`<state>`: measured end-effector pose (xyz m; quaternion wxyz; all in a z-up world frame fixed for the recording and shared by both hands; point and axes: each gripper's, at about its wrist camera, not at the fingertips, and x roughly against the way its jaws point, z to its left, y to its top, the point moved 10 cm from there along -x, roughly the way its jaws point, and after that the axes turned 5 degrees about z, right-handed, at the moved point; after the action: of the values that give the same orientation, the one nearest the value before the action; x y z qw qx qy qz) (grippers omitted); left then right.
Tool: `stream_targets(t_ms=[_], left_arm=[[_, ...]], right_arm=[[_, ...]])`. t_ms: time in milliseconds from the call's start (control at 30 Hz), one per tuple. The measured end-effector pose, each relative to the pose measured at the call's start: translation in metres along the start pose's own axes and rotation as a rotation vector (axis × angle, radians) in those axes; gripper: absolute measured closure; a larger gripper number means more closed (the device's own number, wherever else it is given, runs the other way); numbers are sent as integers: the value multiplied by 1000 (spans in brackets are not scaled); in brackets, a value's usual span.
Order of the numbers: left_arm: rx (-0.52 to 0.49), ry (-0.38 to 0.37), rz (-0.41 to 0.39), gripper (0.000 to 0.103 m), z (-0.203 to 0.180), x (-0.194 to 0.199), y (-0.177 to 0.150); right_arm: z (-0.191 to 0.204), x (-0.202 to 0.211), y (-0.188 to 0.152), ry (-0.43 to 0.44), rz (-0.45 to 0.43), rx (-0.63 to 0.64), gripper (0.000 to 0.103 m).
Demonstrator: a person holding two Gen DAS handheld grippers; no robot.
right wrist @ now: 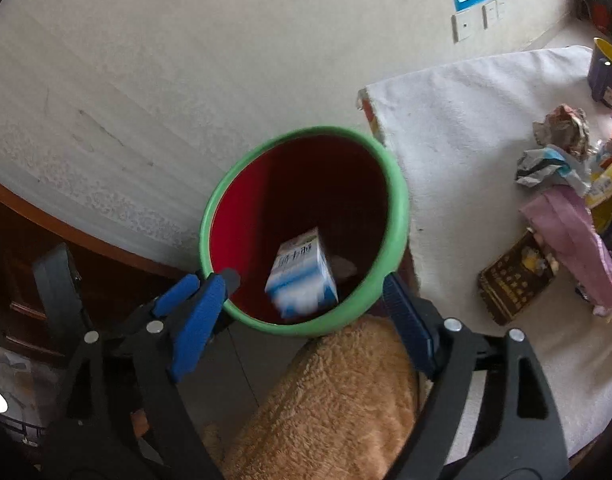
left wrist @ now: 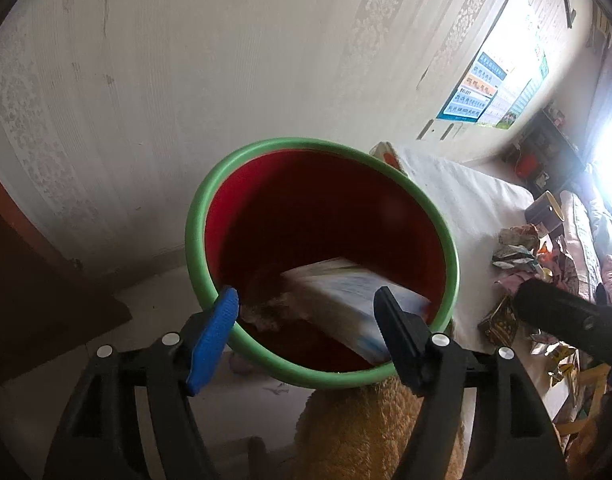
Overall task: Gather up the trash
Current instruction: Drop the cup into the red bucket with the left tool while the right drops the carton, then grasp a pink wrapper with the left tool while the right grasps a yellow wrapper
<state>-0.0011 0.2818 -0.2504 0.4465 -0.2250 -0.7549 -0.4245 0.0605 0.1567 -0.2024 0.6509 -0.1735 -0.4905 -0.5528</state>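
Inside the red bin [right wrist: 242,216] lies a blue-and-white carton [right wrist: 302,276]. Both the left gripper [left wrist: 306,296] and right gripper [right wrist: 309,280] hang over it with fingers spread, holding nothing.

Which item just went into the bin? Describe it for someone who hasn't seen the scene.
Find the red bin with the green rim beside the white-covered table. Inside lies a white-and-blue carton, the only boxy printed item there; crumpled wrappers remain on the table.

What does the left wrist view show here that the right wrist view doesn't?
Only the left wrist view shows the window glare and a black gripper body at the right. Only the right wrist view shows the wall switches and the carton's printed face. Both show the red bin, blue-white carton inside, and wrappers on the white cloth.
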Motion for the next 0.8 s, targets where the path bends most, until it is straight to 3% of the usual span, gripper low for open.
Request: stream_targets(t_ms=[200,333,500,633,733,800], left_arm=[[-10,-6,17,36,-8,-1,-5],[-35,-8,15,36,-20,2,-5],[-64,-10,29,36,-36,2,-9],[-107,-18,45,36,-59,3,-17],[-154,-29,47,36,-79,6,-22],[-180,-37,48,36,-92,9,-25]], right_arm=[[-41,29,-5,-21,-49,-75,23],[-90,65,-10,-109,-120,-133,23],[-178,131,-15,-330,-273,-221,21],[-263,158,-33,-489,-290,-355,19],[-310,154,-52,-484,-257,-482,19],[-331,149,-70,-422,-243,-581,19]])
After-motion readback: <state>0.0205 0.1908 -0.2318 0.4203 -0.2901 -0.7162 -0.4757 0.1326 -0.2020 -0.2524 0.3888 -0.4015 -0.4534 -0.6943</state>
